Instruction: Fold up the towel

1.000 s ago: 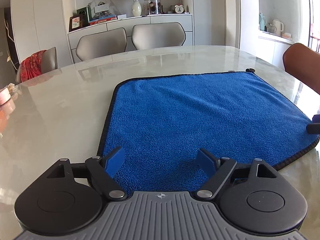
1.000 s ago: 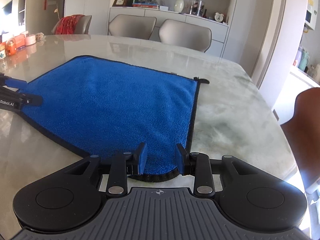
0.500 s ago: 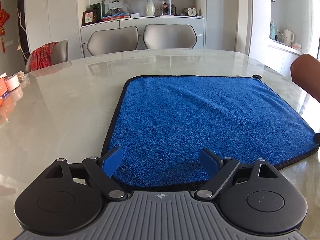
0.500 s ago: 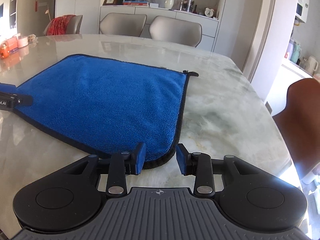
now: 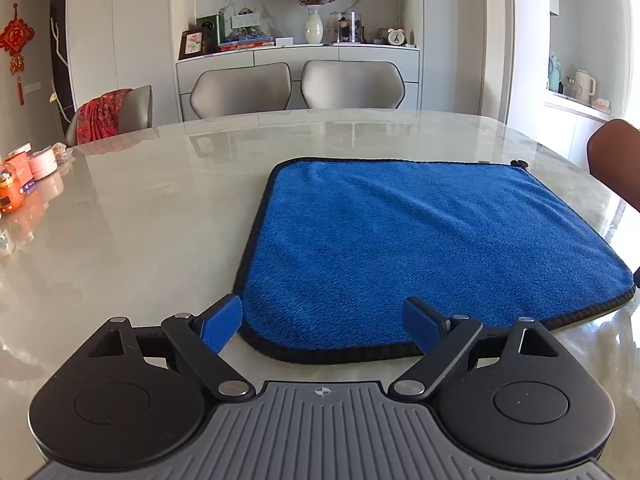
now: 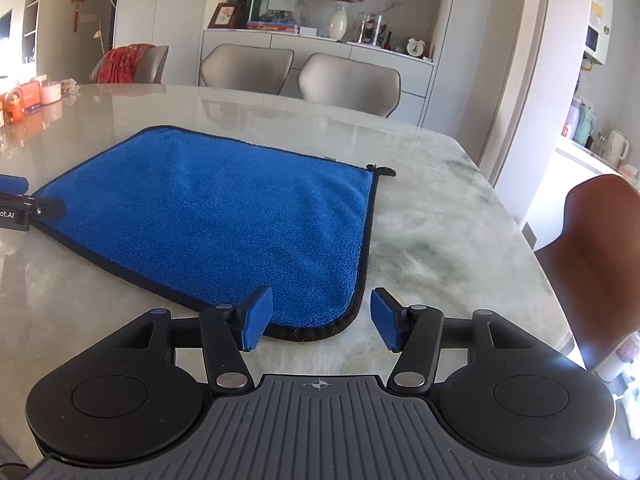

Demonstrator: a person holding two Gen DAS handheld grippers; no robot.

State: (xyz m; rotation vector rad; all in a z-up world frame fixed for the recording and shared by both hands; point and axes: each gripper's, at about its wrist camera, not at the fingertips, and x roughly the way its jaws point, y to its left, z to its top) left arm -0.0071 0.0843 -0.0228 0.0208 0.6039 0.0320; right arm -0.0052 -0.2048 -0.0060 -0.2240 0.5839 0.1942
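Lying flat, towel (image 5: 420,240); bare table (image 5: 140,220) all round.

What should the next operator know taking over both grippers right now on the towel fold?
Left gripper: jaws wide open, holding nothing, just short of the near left corner.
Right gripper: jaws opening, near right corner between them, not pinched.
Blue towel: lying flat on the marble table, square-ish, black hem all round, hang loop at the far right corner.
Done: towel laid out flat.
Left: whether another fold is needed I cannot tell; if so, re-grip the near corners.
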